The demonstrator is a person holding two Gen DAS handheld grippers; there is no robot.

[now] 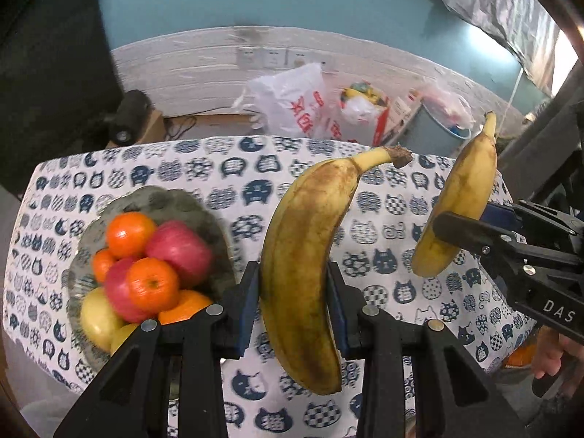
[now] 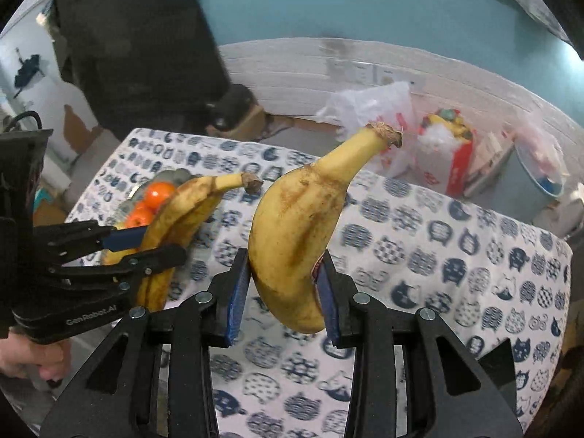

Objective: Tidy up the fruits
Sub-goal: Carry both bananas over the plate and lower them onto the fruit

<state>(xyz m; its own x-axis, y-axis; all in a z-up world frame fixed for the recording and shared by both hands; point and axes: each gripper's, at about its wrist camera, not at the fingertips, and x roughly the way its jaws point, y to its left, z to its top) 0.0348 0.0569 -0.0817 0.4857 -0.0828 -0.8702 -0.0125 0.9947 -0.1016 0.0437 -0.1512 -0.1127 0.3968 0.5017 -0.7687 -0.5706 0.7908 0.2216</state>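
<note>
Each gripper carries a banana clear of the counter [image 1: 204, 168], which wears a cat-print cloth. The left gripper [image 1: 294, 301] has its fingers [image 1: 246, 303] closed on the middle of the browner banana [image 1: 303, 255], stem up and leaning away. The right gripper [image 2: 283, 288] has its fingers [image 2: 237, 288] closed on the lower belly of the yellower banana [image 2: 299, 233], stem also up. The two fruits hang near each other but apart.

The bowl [image 1: 175, 200] sits on the left part of the counter, already heaped with oranges [image 1: 153, 284], red apples [image 1: 179, 246] and a yellowish fruit at the near rim. The step in hand looks like bringing the bananas to that bowl, or laying them beside it.

To do it well, move one gripper at a time, the left first since it is nearer the bowl, so the two tools do not cross. Tilt the banana toward horizontal before lowering it, so it rests along the pile or against the rim rather than standing on its tip. The heap is rounded and crowded; a banana dropped from above could roll an orange out. Lower until the fruit bears its own weight, then spread the fingers slowly and draw straight back. The skin looks ripe and soft, so keep the squeeze light.
</note>
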